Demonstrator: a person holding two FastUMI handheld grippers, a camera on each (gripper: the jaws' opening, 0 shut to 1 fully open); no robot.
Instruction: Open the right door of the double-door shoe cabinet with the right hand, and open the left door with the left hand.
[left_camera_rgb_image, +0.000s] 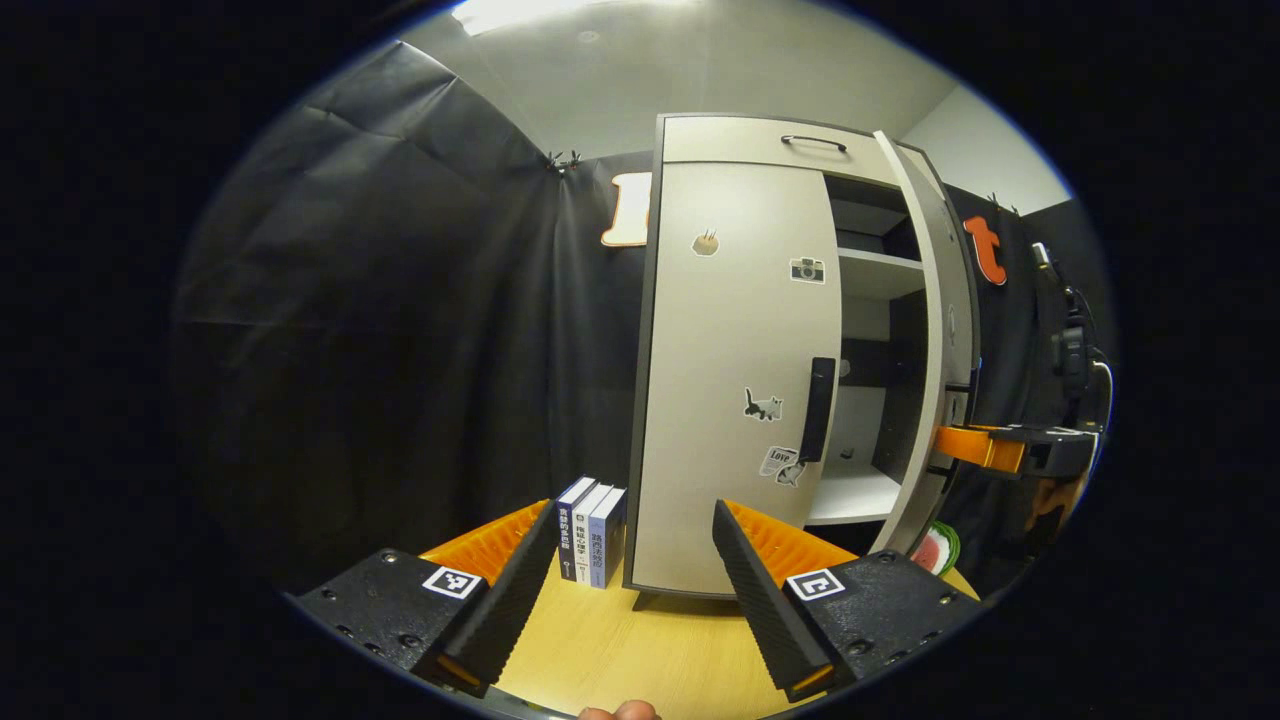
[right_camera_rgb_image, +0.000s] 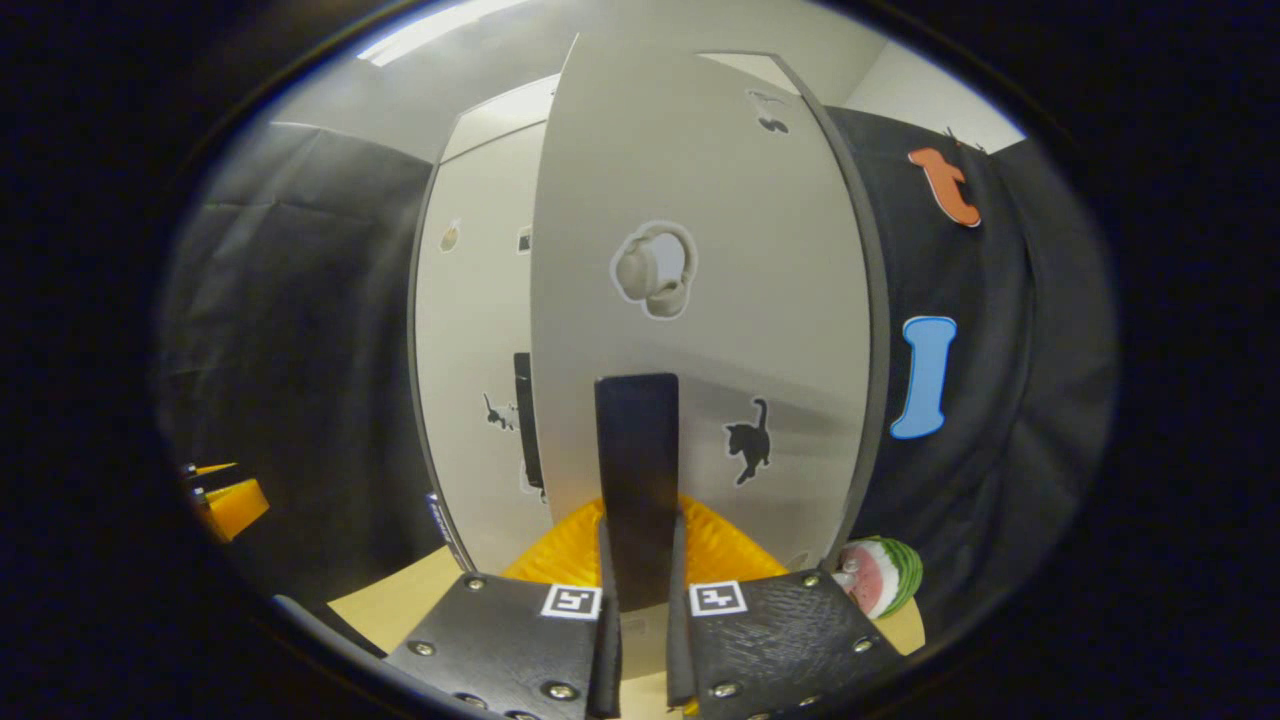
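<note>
The right gripper (right_camera_rgb_image: 640, 600) is closed on the right door's handle (right_camera_rgb_image: 637, 480), and this door (right_camera_rgb_image: 700, 250) stands partly open. The left gripper (left_camera_rgb_image: 635, 590) waits open above the bench (left_camera_rgb_image: 620, 650). Farther, the left door (left_camera_rgb_image: 730, 380) is closed. It seems a light, stiff panel, best taken by its black handle (left_camera_rgb_image: 817, 408).

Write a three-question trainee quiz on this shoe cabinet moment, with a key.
1. True or false: the left door is already swung open.
2. What is the right gripper clamped on?
A. the right door handle
B. the books
C. the top drawer handle
3. Fill in: the left gripper has its fingers ____ and holds nothing.

Key: 1 false, it is closed while the right door stands ajar; 2 A; 3 open.
</note>
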